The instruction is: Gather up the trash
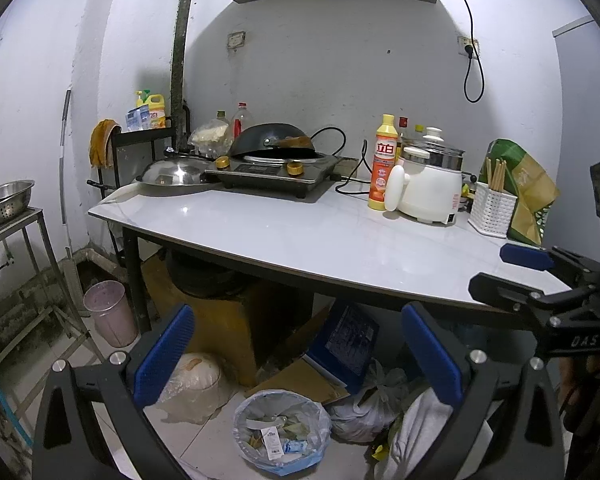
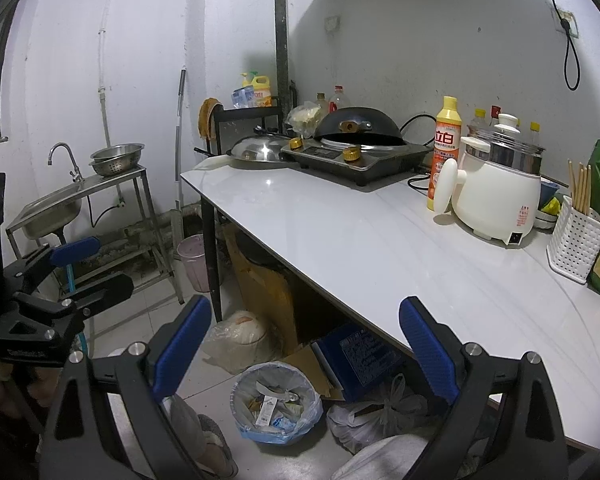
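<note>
From the left wrist, the left gripper (image 1: 298, 354) hung above the floor with its blue pads (image 1: 164, 356) spread wide and nothing between them; below the gap stood the bin (image 1: 282, 432), lined with a pale blue bag and part filled with wrappers and paper scraps, on the tiles under the front edge of the table (image 1: 300, 236). Beside the bin lay a tied grey bag (image 1: 364, 408) to its right, a clear bag (image 1: 196, 384) over something pale to its left, and a blue box (image 1: 350, 340) on flattened cardboard behind. On the table were a stove (image 1: 276, 170) with an upturned wok (image 1: 274, 140), a steel lid (image 1: 172, 176), a yellow bottle (image 1: 383, 164), a white cooker (image 1: 430, 188) and a chopstick holder (image 1: 492, 208). The right gripper (image 1: 512, 270) showed at the right edge over the table corner, jaws parted and empty. From the right wrist, the right gripper (image 2: 304, 354) was likewise wide open and held nothing, with the bin (image 2: 278, 404) on the floor between its pads (image 2: 184, 340), near the table's (image 2: 380, 240) edge. The left gripper (image 2: 86, 264) appeared at the left, jaws apart and empty, before a steel sink (image 2: 56, 208) with a colander (image 2: 116, 158) on its stand
</note>
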A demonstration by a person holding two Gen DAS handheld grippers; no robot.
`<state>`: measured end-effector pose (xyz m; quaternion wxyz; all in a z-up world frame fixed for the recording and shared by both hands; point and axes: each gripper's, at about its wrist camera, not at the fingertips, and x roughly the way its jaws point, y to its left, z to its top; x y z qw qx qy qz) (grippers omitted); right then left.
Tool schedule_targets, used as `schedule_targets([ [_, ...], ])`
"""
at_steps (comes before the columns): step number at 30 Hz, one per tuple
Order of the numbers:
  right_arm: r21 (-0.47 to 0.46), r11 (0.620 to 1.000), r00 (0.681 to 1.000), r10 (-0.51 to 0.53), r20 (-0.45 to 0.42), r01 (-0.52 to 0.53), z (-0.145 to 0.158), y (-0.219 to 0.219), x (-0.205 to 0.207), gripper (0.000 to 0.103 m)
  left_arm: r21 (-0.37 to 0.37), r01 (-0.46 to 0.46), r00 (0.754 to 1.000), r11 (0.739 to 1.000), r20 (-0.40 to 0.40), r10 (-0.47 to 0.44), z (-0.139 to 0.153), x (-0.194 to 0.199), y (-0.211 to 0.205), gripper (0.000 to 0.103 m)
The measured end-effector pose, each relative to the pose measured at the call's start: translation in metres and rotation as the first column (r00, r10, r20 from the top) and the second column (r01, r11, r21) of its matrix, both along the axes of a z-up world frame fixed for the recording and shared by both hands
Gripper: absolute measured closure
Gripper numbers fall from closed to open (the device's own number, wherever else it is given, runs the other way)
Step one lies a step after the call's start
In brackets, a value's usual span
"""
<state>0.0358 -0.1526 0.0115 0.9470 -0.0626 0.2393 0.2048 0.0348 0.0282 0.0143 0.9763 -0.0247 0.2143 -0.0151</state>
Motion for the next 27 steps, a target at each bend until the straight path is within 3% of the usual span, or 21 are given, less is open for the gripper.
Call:
schedule_targets([
  [27, -0.002, 1.0, 1.0, -0.003, -0.004, 0.003, -0.0017, -0.0003, -0.0008, 0.009, 0.0, 0.013, 1.0, 1.0, 0.003, -0.013, 0.0033, -0.0011, 0.0035, 0.0],
])
